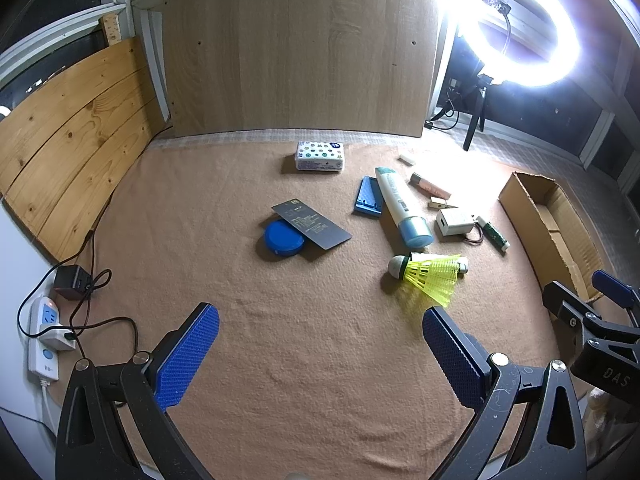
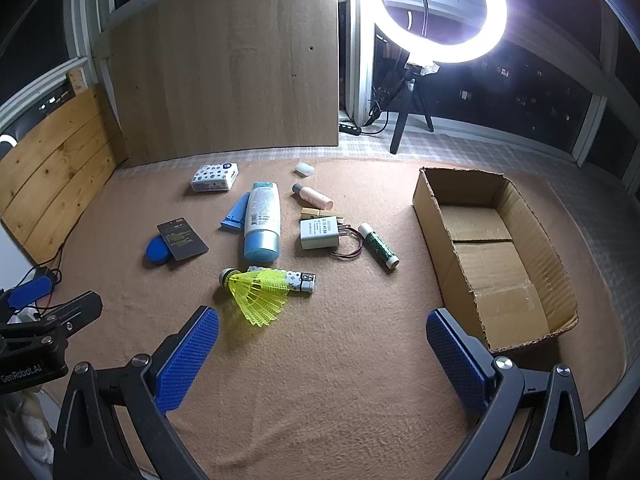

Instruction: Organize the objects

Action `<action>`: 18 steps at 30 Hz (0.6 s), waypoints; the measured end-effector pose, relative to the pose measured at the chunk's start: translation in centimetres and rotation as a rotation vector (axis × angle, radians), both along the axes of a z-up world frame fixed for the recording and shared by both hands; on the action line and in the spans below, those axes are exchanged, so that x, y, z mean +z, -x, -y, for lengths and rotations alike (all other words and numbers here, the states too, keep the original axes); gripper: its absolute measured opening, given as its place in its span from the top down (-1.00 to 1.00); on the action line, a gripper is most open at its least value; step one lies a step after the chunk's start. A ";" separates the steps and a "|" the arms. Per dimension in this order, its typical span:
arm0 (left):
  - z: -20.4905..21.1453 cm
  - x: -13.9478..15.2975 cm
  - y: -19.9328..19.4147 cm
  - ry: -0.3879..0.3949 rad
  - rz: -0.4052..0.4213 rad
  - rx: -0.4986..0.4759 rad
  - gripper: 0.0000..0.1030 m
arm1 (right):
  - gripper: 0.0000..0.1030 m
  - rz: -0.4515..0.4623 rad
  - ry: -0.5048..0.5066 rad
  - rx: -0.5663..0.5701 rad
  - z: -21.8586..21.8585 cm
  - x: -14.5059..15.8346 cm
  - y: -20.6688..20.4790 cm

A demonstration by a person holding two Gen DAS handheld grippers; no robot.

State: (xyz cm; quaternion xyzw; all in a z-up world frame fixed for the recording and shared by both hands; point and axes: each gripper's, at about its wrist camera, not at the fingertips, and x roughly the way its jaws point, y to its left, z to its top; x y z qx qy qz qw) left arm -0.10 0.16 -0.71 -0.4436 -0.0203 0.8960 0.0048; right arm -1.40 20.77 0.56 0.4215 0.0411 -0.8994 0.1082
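Loose items lie on a tan cloth: a yellow shuttlecock (image 2: 260, 294) resting across a patterned lighter (image 2: 298, 280), a white and blue bottle (image 2: 262, 220), a white charger (image 2: 319, 233), a green tube (image 2: 378, 245), a pink tube (image 2: 312, 195), a dotted tissue pack (image 2: 215, 177), a blue holder (image 2: 237, 213), a dark card (image 2: 183, 238) over a blue round tin (image 2: 155, 254). An empty cardboard box (image 2: 496, 256) stands to the right. My right gripper (image 2: 322, 326) is open above the cloth, near the shuttlecock. My left gripper (image 1: 320, 328) is open too, with the shuttlecock (image 1: 430, 274) ahead on its right.
A wooden board (image 1: 296, 48) leans at the back and pine planks (image 1: 68, 128) line the left side. A power strip (image 1: 44, 340) with cables and a black adapter (image 1: 72, 282) lies at the left edge. A ring light (image 2: 442, 12) on a tripod glares at the back right.
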 end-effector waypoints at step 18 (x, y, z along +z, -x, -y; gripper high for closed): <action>-0.1 -0.2 1.0 -0.001 0.016 -0.010 -1.00 | -0.99 0.023 0.007 0.001 -0.2 -0.5 0.8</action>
